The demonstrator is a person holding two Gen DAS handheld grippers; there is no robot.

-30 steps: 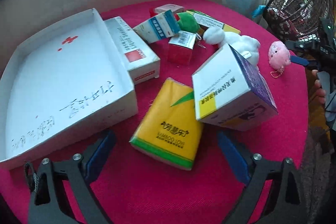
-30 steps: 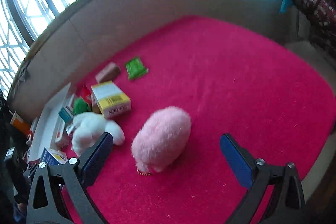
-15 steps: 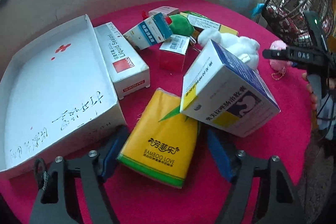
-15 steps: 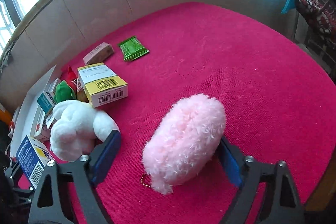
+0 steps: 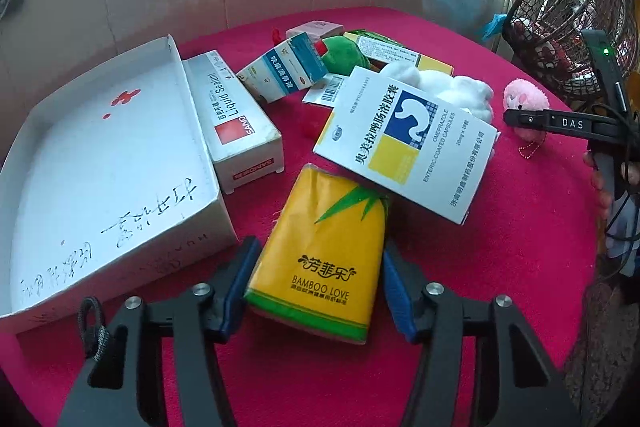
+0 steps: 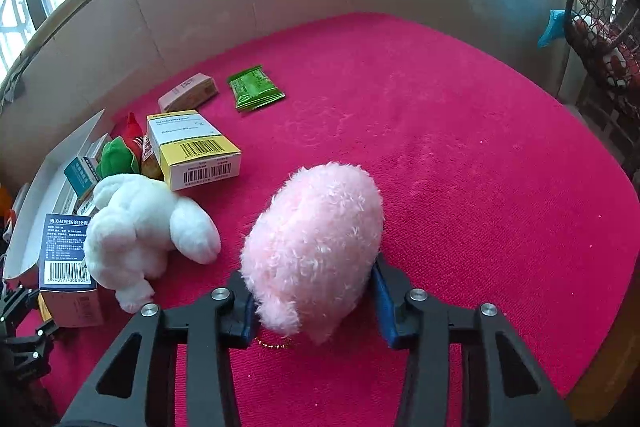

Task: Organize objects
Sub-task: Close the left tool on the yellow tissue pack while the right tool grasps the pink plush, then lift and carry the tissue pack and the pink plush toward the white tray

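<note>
Left gripper [image 5: 316, 291] closing on the yellow tissue pack [image 5: 320, 259], which lies on the red counter [image 5: 520, 227] beside the open white box [image 5: 100, 167], its far end under a tilted medicine carton [image 5: 404, 143]. Right gripper [image 6: 312, 303] closing on the pink plush toy [image 6: 316, 247], pads at its flanks, near the white plush rabbit [image 6: 140, 227].
</note>
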